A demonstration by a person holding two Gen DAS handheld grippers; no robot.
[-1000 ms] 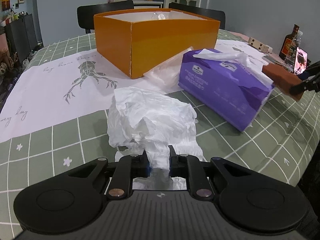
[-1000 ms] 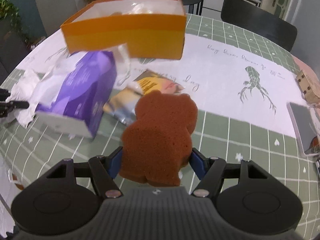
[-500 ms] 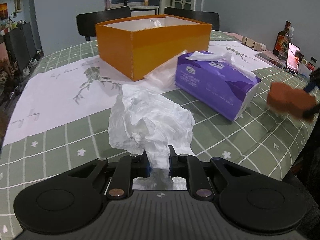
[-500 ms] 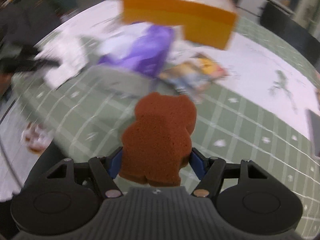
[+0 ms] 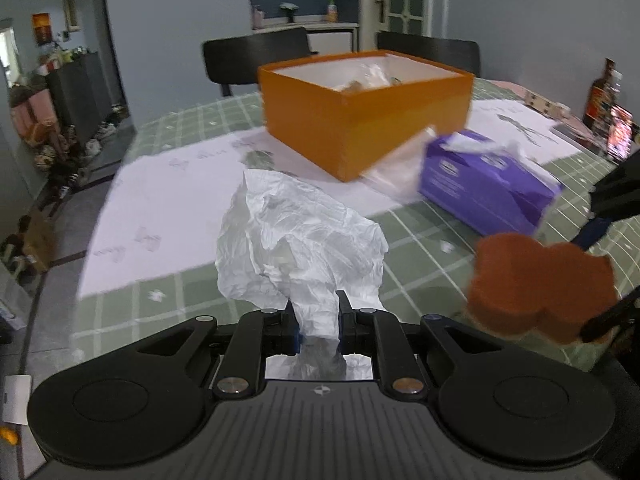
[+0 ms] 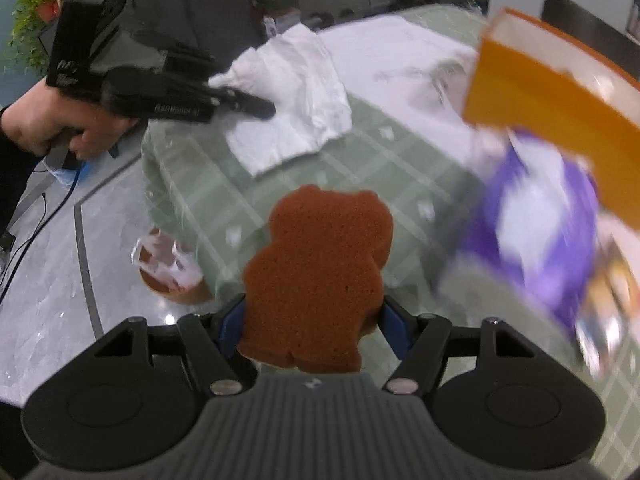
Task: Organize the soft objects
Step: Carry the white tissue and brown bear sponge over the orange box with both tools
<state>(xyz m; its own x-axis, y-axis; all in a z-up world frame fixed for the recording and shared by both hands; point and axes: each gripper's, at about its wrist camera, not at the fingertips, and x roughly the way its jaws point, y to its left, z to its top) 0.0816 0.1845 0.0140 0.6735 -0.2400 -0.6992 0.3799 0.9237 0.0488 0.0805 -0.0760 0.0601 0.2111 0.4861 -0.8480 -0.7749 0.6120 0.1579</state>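
Grey-blue walls (image 5: 168, 20) surround the room; two dark chairs (image 5: 256, 56) stand behind the table with green checked cloth (image 5: 420, 240); a white door (image 5: 376, 4) is at back; the floor (image 6: 52, 280) is pale grey; a green plant (image 6: 28, 20) stands in a corner.

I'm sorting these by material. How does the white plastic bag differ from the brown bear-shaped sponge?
The white plastic bag is thin, crinkled and shapeless; the brown sponge is a thick, porous slab cut like a bear. The bag is pinched at one bunched end by the left claw, the rest spreading onto the table; the sponge sits wide between the right claw fingers. Both are soft and gripped.
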